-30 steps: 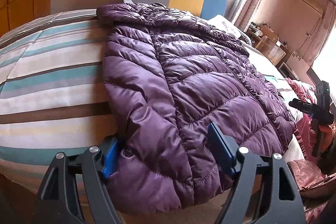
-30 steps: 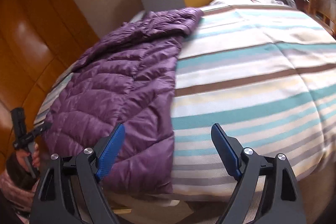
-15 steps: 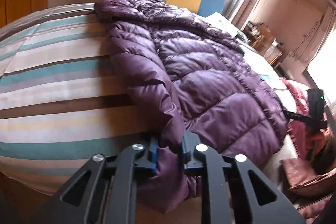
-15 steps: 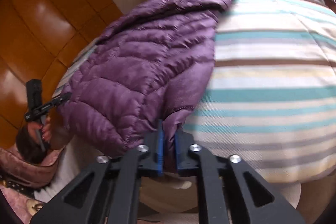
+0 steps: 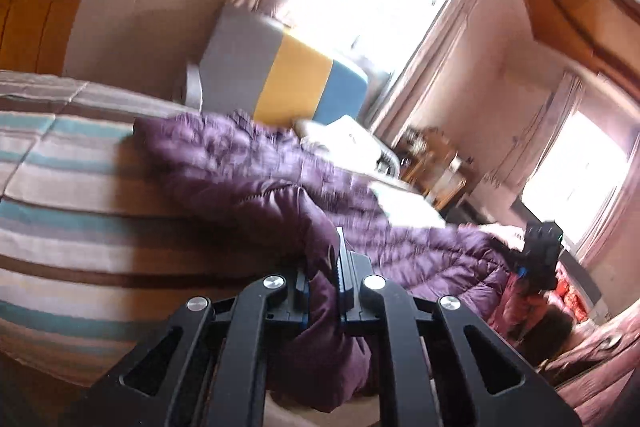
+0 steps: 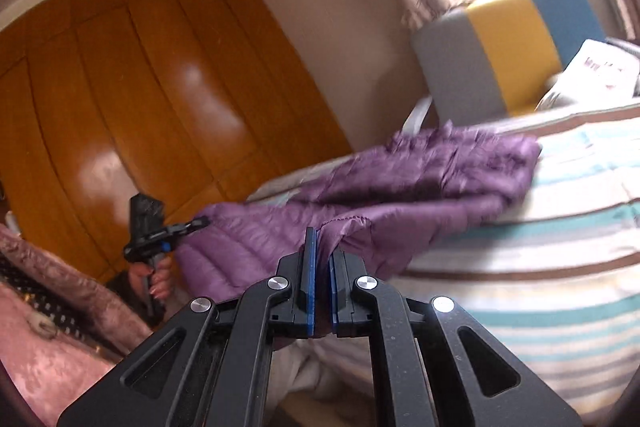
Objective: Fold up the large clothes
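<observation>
Purple puffer jacket (image 5: 248, 163) spread on striped bed (image 5: 60, 211), near hem raised. Left tongs (image 5: 322, 281) clamped on one hem corner, right tongs (image 6: 322, 267) clamped on other: probably for folding hem toward far collar.

Wide bare stretch of striped quilted bedspread (image 6: 552, 267) to the right of the puffy purple quilted jacket (image 6: 400, 187), open for passing. Blocked at the far end by a grey, yellow and blue upholstered headboard (image 5: 288, 79) and a white pillow (image 6: 600, 71). Hemmed on the left by glossy orange wooden wardrobe doors (image 6: 140, 99). Crowded far right with a cluttered wooden side table (image 5: 436, 163).
</observation>
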A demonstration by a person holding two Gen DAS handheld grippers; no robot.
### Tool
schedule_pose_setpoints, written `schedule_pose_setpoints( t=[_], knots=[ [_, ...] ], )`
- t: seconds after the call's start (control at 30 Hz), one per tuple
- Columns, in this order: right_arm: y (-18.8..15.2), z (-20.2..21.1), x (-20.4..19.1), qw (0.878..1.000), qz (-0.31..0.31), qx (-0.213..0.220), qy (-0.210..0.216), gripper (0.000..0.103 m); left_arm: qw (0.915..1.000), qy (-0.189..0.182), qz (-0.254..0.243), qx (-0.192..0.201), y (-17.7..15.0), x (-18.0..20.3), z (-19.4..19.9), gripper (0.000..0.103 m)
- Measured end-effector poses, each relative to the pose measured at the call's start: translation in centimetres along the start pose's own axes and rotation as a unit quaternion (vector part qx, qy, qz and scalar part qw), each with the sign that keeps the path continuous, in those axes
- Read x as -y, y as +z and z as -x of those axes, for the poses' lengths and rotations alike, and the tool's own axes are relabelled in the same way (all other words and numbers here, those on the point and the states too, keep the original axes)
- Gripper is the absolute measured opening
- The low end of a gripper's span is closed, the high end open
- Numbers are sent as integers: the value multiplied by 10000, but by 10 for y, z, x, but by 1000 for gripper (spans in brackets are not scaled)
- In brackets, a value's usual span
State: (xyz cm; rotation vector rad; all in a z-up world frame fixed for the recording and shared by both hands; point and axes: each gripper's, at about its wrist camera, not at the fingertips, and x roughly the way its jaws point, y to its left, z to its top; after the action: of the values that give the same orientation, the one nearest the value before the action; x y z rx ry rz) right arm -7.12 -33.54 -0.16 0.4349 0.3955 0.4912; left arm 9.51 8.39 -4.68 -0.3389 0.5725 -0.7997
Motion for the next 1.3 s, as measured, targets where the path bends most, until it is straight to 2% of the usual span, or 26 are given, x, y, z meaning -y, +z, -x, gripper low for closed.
schedule_pose_setpoints(
  t=[0.1, 0.23, 0.5, 0.63, 0.9, 1.1, 1.2, 1.3],
  knots=[
    [20, -9, 19, 9984, -182, 359, -387, 5, 9996, 142, 68, 245, 21, -10, -6, 8],
    [47, -32, 47, 9947, -418, 602, -720, 5, 9990, 207, 231, 323, 50, -26, -30, 9],
    [94, -98, 80, 9856, -262, 447, -1612, 5, 9957, 874, 195, 218, 96, -50, -107, 9],
    [111, -127, 105, 9794, -265, 299, -1978, 5, 9924, 1157, 411, 86, 112, -68, -144, 9],
    [126, -184, 162, 9686, -534, -59, -2430, 5, 9846, 1624, 596, -254, 123, -105, -211, 9],
    [123, -218, 195, 9592, -854, -260, -2684, 5, 9791, 1877, 656, -436, 129, -124, -252, 10],
    [116, -236, 216, 9542, -1136, -435, -2733, 5, 9744, 2023, 817, -550, 126, -137, -268, 17],
    [105, -247, 230, 9526, -1369, -564, -2658, 8, 9722, 1983, 1072, -631, 122, -152, -282, 25]
  ],
)
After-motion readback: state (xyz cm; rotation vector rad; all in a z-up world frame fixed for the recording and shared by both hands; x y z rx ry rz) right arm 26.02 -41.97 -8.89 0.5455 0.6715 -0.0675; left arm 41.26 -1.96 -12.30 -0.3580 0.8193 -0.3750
